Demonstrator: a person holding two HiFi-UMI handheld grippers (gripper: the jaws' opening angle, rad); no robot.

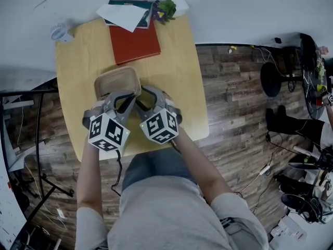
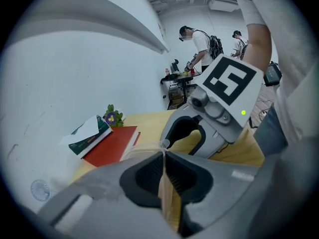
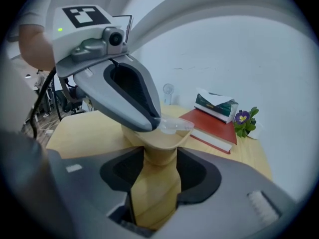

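Converging forearms (image 1: 89, 173), left hand-held gripper (image 2: 163, 154) and right hand-held gripper (image 3: 158, 151) both clamped on the tan container (image 1: 117, 81).

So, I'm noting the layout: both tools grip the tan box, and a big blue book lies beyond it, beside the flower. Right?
Not quite: the book is red, not blue, as the head view shows. The left tool and right tool do grip the tan box, and the book lies beyond it, beside the flower.
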